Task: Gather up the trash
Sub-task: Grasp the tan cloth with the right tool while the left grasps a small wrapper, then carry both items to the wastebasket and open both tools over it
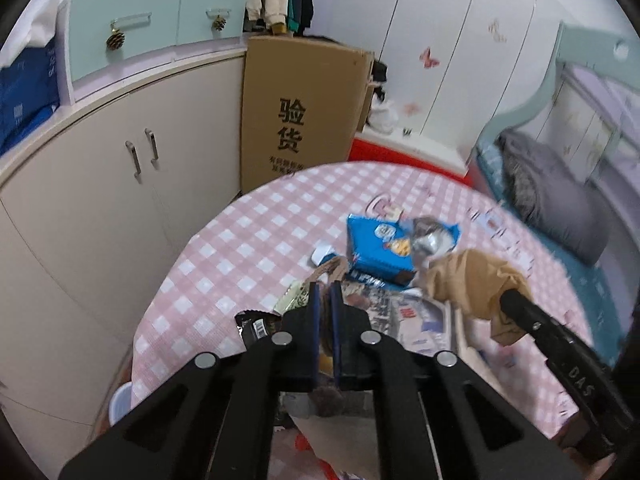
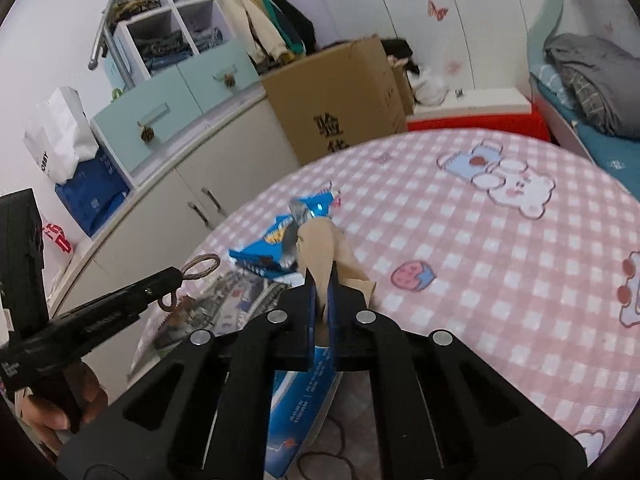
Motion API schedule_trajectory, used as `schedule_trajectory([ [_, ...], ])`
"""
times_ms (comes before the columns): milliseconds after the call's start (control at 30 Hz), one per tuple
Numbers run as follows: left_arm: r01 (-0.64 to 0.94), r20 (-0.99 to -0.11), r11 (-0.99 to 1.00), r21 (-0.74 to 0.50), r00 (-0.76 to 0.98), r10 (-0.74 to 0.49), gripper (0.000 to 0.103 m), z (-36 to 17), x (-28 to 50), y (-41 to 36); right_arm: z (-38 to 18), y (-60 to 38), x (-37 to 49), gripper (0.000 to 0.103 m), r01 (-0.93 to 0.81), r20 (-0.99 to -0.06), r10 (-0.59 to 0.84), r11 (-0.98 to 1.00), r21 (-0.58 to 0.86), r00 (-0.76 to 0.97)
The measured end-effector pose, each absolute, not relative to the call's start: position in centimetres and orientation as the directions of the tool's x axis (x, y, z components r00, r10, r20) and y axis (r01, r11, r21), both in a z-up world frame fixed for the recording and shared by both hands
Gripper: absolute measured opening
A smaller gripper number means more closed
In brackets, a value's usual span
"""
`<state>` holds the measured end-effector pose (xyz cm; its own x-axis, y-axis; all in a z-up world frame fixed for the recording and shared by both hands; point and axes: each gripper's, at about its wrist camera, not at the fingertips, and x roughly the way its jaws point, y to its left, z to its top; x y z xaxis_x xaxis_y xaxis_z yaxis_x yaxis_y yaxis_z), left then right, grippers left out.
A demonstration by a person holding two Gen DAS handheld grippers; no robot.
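Trash bag (image 2: 320,256) of brown paper sits pinched in our right fingers (image 2: 322,280); left fingers (image 1: 325,292) seem clamped on its rope handle (image 2: 202,266). We lift both edges evenly, mouth open beside the blue wrapper (image 2: 276,248).

Blue snack wrapper (image 1: 380,248) torn open, flat on table w/ crumpled brown paper (image 1: 468,280).
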<state>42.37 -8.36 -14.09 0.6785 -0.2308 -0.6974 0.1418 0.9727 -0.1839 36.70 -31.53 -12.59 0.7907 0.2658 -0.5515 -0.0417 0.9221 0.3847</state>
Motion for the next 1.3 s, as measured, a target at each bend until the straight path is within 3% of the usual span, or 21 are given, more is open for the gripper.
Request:
schedule_trajectory([
  [267, 0.130, -0.612, 0.943, -0.306, 0.732, -0.300, 0.005, -10.9, 38.9, -4.9, -8.1, -31.4, 32.5, 0.005, -0.095, -0.401, 0.246, 0.928, 0.361, 0.882],
  [533, 0.109, -0.552, 0.915, -0.387, 0.768, -0.325, 0.005, -8.9, 33.5, 0.8, -4.3, -25.7, 28.1, 0.005, -0.247, -0.351, 0.364, 0.909, 0.337, 0.862],
  [900, -0.118, -0.625, 0.913, -0.390, 0.762, -0.168, 0.005, -13.9, 27.7, 13.3, -6.3, -9.6, 25.4, 0.005, -0.475, -0.446, 0.564, 0.826, 0.304, 0.695],
  [1300, -0.407, -0.786, 0.848, -0.340, 0.618, -0.019, 0.005, -25.9, 26.7, 26.2, -16.8, 5.4, 28.4, 0.005, -0.559, -0.642, 0.583, 0.781, 0.277, 0.497],
])
